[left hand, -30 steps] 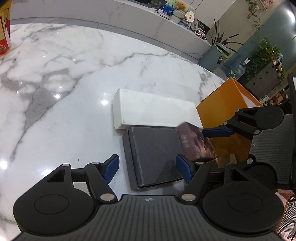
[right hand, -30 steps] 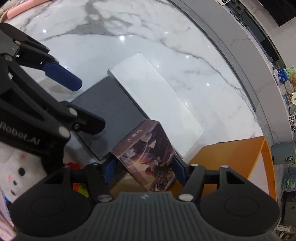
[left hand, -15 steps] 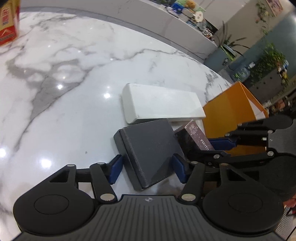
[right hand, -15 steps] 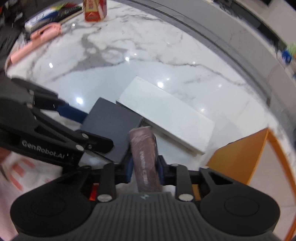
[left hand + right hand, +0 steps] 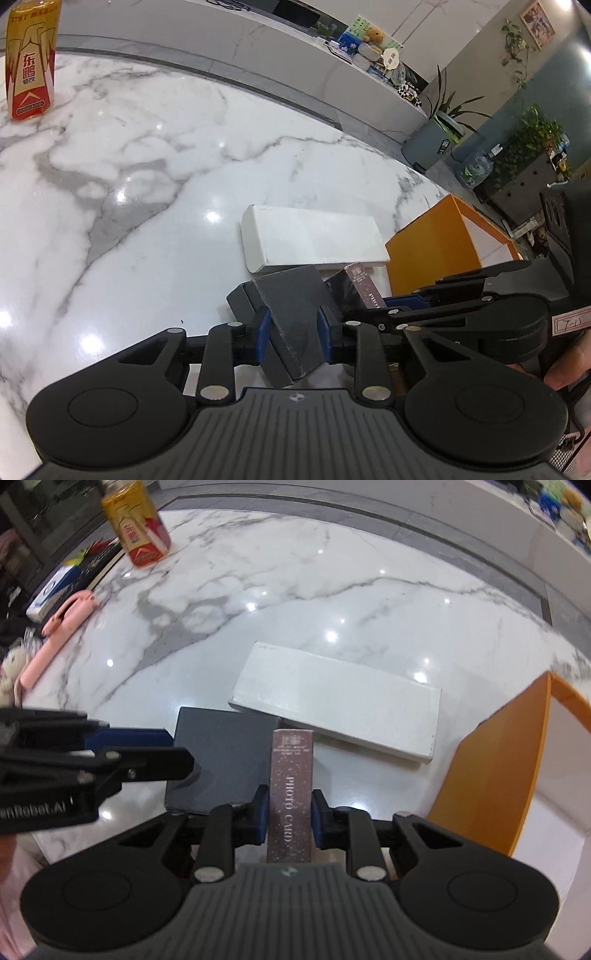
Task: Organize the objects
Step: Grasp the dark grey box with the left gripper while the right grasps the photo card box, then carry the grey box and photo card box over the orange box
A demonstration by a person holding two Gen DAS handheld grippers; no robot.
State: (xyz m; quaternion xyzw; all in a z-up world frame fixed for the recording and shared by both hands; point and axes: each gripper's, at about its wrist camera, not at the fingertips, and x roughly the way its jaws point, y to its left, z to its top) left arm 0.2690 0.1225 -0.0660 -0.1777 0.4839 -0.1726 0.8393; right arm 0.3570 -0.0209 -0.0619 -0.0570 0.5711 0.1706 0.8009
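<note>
My left gripper [image 5: 293,334] is shut on a dark grey flat box [image 5: 295,317], tilted and lifted at the near table edge. The box also shows in the right wrist view [image 5: 221,757], with the left gripper [image 5: 129,738] at its left side. My right gripper [image 5: 286,818] is shut on a maroon "PHOTO CARD" box [image 5: 290,794], held on edge just right of the grey box. It also shows in the left wrist view [image 5: 360,286]. A long white box [image 5: 336,701] lies flat behind both, also in the left wrist view [image 5: 314,236].
An open orange box [image 5: 491,768] stands at the right, also in the left wrist view [image 5: 443,251]. A yellow-red drink carton [image 5: 135,522] stands far left. A pink handle [image 5: 55,631] and packets lie at the left edge. The marble table [image 5: 147,177] stretches beyond.
My left gripper has closed on the grey box and tilted it up. My right gripper has turned the photo card box on edge and brought it beside the grey box.
</note>
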